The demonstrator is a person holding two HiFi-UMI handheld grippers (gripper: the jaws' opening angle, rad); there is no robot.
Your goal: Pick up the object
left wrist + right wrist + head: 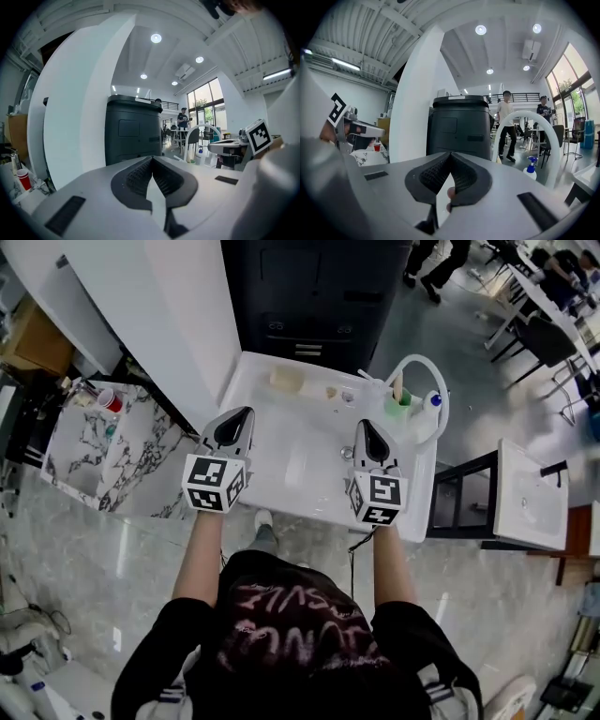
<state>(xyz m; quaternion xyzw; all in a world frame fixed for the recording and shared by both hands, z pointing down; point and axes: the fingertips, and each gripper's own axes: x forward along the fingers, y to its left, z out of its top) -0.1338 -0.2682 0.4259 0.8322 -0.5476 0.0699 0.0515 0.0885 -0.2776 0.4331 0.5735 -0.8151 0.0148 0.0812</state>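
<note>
Dark shirt (300,634), 6 o'clock | forearms (202,559) out level, parallel | left gripper (244,415) jaws fully together, empty | right gripper (366,427) likewise closed, empty | step: approach; object unclear, perhaps pale block (286,379), 12 o'clock on white table (300,465), beyond both tips | next: open jaws, reach.

The head camera looks from high up, almost straight down, on the white table (309,442). One camera rides on the left gripper (246,412), one on the right gripper (362,424). Each sits close behind its jaws and looks level across the room. All three views show the black cabinet (319,296) and white hoop (419,361).
</note>
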